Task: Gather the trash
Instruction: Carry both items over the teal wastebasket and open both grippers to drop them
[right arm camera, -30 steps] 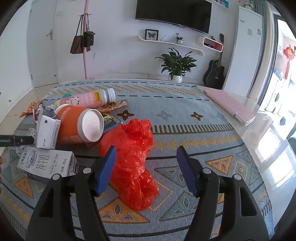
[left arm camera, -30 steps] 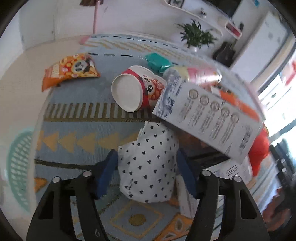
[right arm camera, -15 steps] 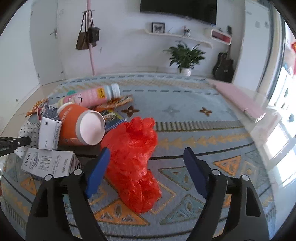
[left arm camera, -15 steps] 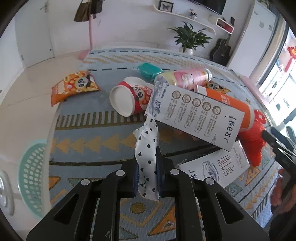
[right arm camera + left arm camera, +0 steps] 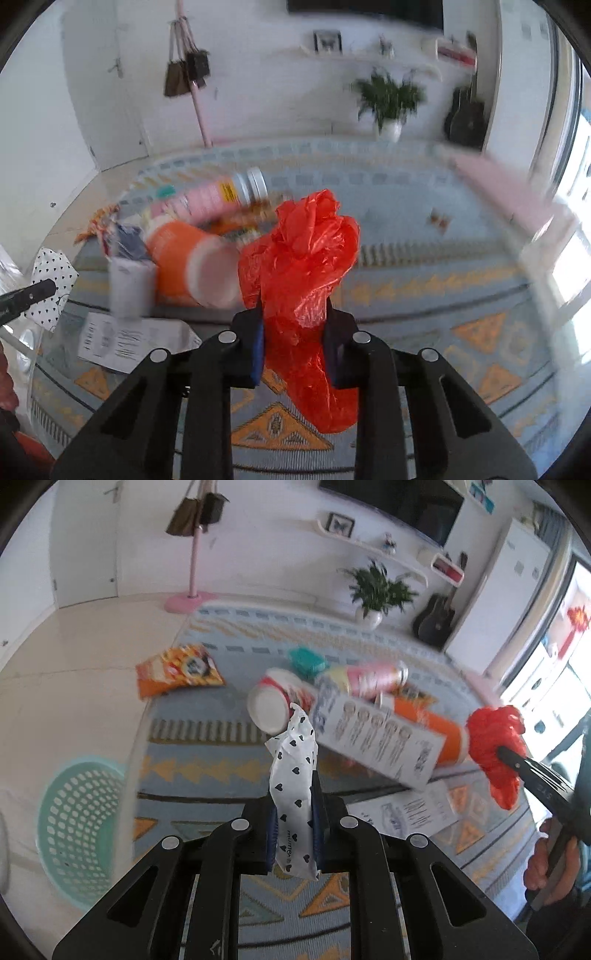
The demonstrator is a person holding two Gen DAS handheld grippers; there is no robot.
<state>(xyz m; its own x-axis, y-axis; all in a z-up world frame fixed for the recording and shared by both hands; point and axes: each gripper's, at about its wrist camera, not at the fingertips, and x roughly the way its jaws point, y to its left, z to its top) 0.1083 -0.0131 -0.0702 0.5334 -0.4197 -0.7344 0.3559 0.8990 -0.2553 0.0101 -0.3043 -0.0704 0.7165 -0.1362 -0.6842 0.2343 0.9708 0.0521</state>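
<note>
My left gripper (image 5: 294,814) is shut on a white wrapper with black hearts (image 5: 293,775) and holds it above the rug. My right gripper (image 5: 294,325) is shut on a crumpled red plastic bag (image 5: 303,266) and holds it off the rug; the bag also shows at the right of the left wrist view (image 5: 496,746). A teal mesh basket (image 5: 70,823) stands on the floor at lower left. On the rug lie a white milk carton (image 5: 376,738), an orange cup (image 5: 192,258), a red-and-white cup (image 5: 277,701), a pink bottle (image 5: 369,674) and an orange snack bag (image 5: 177,668).
A flat white carton (image 5: 410,810) lies on the rug near the front. A teal pack (image 5: 306,659) lies behind the cups. A potted plant (image 5: 373,594), a guitar (image 5: 436,618) and a pink coat stand (image 5: 192,550) stand by the far wall.
My left gripper shut on the heart wrapper and lifted it. My right gripper shut on the red bag and raised it off the rug.
</note>
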